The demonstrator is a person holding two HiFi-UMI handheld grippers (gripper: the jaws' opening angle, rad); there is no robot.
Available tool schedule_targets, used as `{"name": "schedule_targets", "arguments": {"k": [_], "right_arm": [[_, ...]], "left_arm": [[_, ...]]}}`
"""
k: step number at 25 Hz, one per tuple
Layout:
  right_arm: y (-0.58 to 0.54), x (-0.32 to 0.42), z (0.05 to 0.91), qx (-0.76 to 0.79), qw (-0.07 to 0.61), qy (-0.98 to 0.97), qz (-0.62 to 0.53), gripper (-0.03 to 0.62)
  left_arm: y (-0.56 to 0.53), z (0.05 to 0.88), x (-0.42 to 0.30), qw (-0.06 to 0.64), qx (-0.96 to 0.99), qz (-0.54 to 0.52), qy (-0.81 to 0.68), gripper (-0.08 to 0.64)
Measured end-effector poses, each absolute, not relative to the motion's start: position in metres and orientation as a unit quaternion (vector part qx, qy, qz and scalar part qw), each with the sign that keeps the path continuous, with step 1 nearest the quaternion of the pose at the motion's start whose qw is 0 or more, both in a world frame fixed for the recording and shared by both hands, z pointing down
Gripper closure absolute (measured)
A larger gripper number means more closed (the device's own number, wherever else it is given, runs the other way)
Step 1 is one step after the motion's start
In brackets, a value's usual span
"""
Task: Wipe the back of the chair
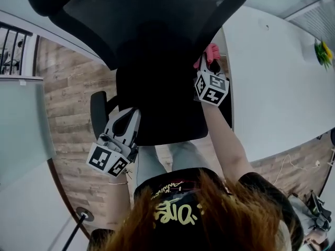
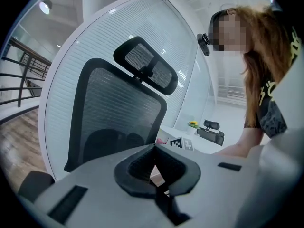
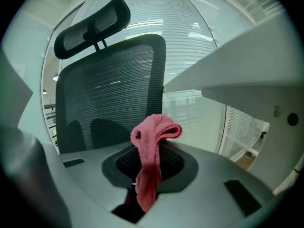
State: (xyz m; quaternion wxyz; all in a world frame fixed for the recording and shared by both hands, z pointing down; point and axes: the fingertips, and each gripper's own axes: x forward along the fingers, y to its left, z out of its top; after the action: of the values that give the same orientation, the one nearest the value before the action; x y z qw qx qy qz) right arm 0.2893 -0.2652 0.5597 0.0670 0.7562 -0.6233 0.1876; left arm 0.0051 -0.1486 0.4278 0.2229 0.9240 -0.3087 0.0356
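A black mesh chair back [image 1: 152,14] with a headrest [image 2: 145,65] stands in front of me, and its seat [image 1: 157,103] lies below my head. My right gripper [image 1: 211,63] is shut on a pink cloth [image 1: 212,51] at the chair's right side, beside the seat's edge. In the right gripper view the cloth [image 3: 152,146] sticks up from the closed jaws, a short way from the mesh back [image 3: 114,99]. My left gripper [image 1: 130,116] hangs low at the seat's left front corner. Its jaws stand together with nothing between them, facing the mesh back [image 2: 114,118].
A white table [image 1: 277,77] runs along the chair's right, with a yellow plant [image 1: 323,51] at its far end. The chair's left armrest [image 1: 98,111] sits over a wooden floor [image 1: 68,103]. A curved glass wall [image 2: 71,56] stands behind the chair.
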Motion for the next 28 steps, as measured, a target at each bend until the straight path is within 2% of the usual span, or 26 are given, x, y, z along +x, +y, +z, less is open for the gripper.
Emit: {"name": "schedule_targets", "arguments": {"k": [8, 15, 28], "right_arm": [[-0.292, 0.294, 0.567, 0.774, 0.073, -0.610, 0.155, 0.526], [-0.315, 0.212, 0.582, 0.725, 0.106, -0.667, 0.135, 0.526], [-0.342, 0.113, 0.588, 0.705, 0.089, -0.688, 0.149, 0.525]], "left_arm": [[-0.160, 0.461, -0.005, 0.233, 0.920, 0.043, -0.314, 0.568], [-0.171, 0.483, -0.022, 0.243, 0.913, 0.037, -0.325, 0.568], [-0.181, 0.490, -0.072, 0.247, 0.904, 0.020, -0.347, 0.568]]}}
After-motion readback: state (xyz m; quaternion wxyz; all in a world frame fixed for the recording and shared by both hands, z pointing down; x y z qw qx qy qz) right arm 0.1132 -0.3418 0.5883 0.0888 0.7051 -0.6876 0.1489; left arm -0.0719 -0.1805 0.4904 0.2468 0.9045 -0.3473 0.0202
